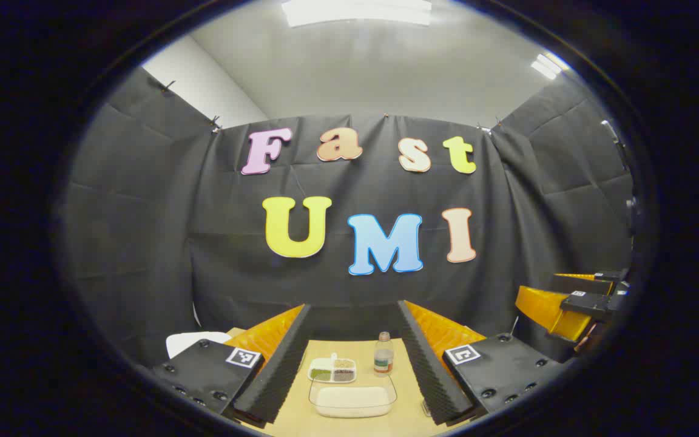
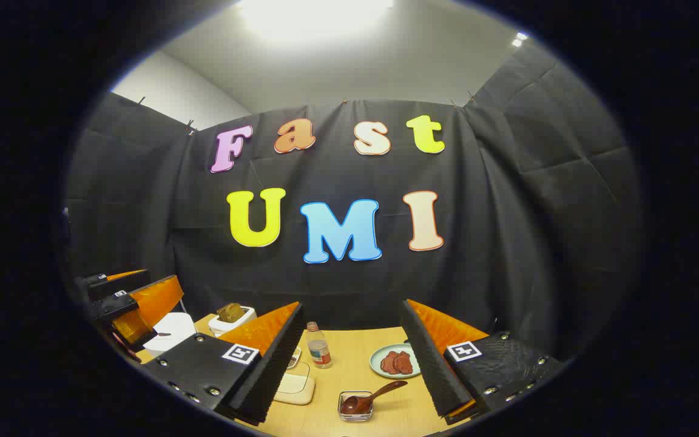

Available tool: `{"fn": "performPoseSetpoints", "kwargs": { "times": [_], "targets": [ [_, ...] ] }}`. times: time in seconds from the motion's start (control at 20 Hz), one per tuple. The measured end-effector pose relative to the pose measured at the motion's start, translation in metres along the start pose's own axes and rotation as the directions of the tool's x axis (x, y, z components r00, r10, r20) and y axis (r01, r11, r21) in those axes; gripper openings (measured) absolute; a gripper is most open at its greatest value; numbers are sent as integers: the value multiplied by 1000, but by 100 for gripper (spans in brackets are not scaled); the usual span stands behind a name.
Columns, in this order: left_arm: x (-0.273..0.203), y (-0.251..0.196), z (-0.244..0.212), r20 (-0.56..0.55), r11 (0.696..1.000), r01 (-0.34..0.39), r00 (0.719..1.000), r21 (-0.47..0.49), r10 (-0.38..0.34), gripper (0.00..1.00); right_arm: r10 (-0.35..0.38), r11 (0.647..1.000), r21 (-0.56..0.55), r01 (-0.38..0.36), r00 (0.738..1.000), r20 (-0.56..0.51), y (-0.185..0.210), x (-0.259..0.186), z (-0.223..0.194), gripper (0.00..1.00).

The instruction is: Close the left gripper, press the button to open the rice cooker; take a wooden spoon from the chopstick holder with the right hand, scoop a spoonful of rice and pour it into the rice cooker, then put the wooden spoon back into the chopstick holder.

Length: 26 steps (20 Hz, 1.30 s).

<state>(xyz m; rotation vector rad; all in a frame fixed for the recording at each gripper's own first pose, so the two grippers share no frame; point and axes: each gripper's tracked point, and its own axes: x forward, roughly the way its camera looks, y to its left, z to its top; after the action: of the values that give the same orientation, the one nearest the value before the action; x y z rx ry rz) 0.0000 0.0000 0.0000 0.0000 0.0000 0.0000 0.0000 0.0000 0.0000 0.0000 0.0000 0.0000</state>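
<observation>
While I hold both above the counter (image 2: 355,346): each hand-held gripper has its jaws spread wide, gripping nothing.
Left hand-held gripper (image 1: 354,355): over one clear rice container (image 1: 352,397).
Right hand-held gripper (image 2: 352,355): over one wooden spoon (image 2: 374,397) resting in a small glass holder (image 2: 355,408).
Rice cooker (image 2: 164,334): one, white, at far left.
Other counts: one bottle (image 2: 318,352), one plate (image 2: 393,362), one divided dish (image 1: 332,370).
Open room: bare counter between bottle and plate.
</observation>
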Motion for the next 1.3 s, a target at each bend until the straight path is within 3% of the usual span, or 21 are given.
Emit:
{"fn": "performPoseSetpoints", "kwargs": {
  "times": [0.1,0.15,0.3,0.45,0.55,0.6,0.65,0.9,1.0,1.05,1.1,1.3],
  "targets": [
    [0,1,3,13,1000,17,1000,6,-17,95,-15,1000,8,14,1000,15,4,6,7,97],
    [2,2,1,7,1000,26,1000,13,-27,91,-30,1000,2,30,999,13,4,9,8,97],
    [12,15,12,20,999,43,999,13,-44,95,-34,999,-7,34,999,22,19,12,12,97],
    [18,29,8,32,999,41,999,-2,-41,91,-50,999,-7,51,997,50,27,17,17,97],
    [22,39,0,10,999,37,999,-5,-37,98,-47,999,-7,47,998,29,35,19,11,97],
    [23,44,1,16,1000,29,999,-10,-29,92,-40,999,-9,41,999,31,40,19,11,97],
    [26,49,1,21,1000,22,1000,-16,-22,95,-39,999,-20,40,999,31,41,19,12,97],
    [35,66,-3,11,1000,9,1000,-29,-9,92,-49,998,-25,49,998,25,46,23,8,97],
    [37,71,0,20,1000,5,1000,-27,-5,95,-54,998,-34,55,998,26,45,24,6,97],
    [36,72,1,27,1000,8,1000,-24,-7,92,-54,998,-35,55,998,27,46,25,7,97],
    [36,74,2,33,1000,8,999,-16,-8,99,-56,998,-37,57,998,26,46,26,6,97],
    [38,75,-4,38,999,45,998,-15,-44,91,-52,998,-35,53,998,19,52,27,1,97]
  ]
}}
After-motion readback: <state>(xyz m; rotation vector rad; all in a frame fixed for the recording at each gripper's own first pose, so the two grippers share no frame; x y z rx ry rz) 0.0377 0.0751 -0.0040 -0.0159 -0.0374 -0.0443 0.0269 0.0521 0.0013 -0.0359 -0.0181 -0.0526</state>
